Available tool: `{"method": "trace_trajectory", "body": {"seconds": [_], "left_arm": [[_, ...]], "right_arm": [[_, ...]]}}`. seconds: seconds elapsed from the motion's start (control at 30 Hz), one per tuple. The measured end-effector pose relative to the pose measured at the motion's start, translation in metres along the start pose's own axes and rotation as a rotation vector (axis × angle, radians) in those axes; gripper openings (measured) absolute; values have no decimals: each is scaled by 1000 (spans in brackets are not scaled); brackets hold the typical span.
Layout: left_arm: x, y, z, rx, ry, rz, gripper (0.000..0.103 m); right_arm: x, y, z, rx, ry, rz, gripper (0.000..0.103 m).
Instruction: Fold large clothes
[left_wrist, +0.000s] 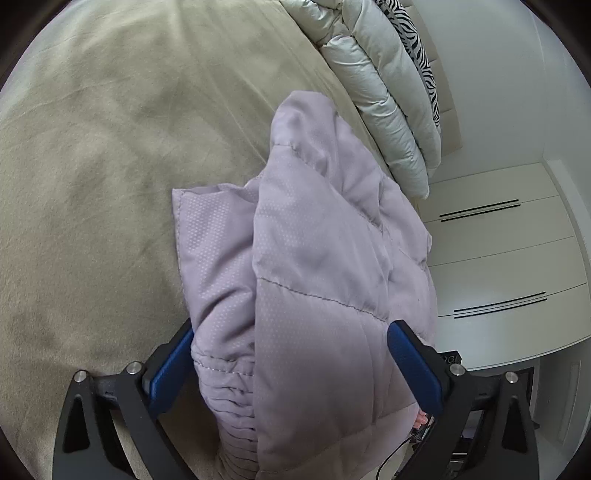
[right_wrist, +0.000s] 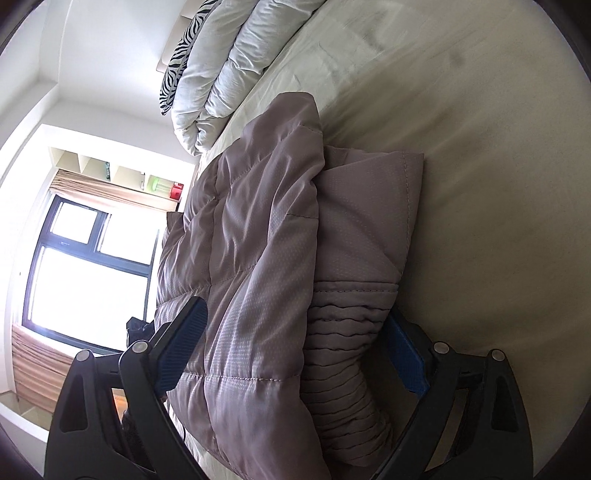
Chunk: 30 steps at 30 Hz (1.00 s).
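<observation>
So the jacket (left_wrist: 314, 258) looks mostly folded already. It's a lilac quilted puffer, sitting as a bundle on the bed (left_wrist: 92, 166), filling the lower middle of both views. One panel is laid over the top, and a gathered cuff (left_wrist: 225, 384) pokes out at the bottom of the frame, under that top layer.

Left gripper (left_wrist: 291, 354) is spread wide with the bundle's near end between its blue fingers (left_wrist: 171, 363). I can't say the pads are actually pressing, the fabric just sits in the gap. Same story for the right gripper (right_wrist: 295, 343): jaws wide, straddling the near end, nothing clamped as far as I can see.

My read is the main folds are done and what's left is tidying: tuck that cuff in, flatten the puffy top layer, maybe one more fold in half to make it compact. A white duvet (left_wrist: 384, 92) is heaped at the upper right in the left view, well apart from the jacket.
</observation>
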<state>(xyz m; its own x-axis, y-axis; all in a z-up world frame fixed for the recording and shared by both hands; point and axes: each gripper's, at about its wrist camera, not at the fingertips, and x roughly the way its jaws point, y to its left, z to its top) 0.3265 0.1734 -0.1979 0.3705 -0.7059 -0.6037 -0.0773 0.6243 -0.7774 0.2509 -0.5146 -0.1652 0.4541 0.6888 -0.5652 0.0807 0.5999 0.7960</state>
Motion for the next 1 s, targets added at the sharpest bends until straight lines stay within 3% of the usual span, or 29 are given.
{"method": "trace_trajectory", "body": {"seconds": [0.13, 0.23, 0.37, 0.57, 0.67, 0.87, 1.0], "left_arm": [[12, -13, -4, 74, 38, 79, 96], [15, -15, -3, 78, 42, 87, 86], [20, -17, -5, 73, 55, 54, 62], [9, -27, -9, 110, 27, 74, 41], [-2, -43, -12, 121, 1, 63, 32], [-39, -65, -41, 172, -24, 43, 29], [-71, -67, -69, 191, -36, 32, 29]], "right_arm": [[19, 7, 9, -38, 67, -44, 93], [36, 15, 16, -53, 104, -77, 92], [51, 25, 21, -72, 104, -118, 70], [43, 53, 13, -142, 51, -176, 41], [33, 75, 7, -177, 22, -197, 34], [9, 118, -16, -229, 0, -205, 31], [-9, 138, -49, -250, 17, -186, 30]]}}
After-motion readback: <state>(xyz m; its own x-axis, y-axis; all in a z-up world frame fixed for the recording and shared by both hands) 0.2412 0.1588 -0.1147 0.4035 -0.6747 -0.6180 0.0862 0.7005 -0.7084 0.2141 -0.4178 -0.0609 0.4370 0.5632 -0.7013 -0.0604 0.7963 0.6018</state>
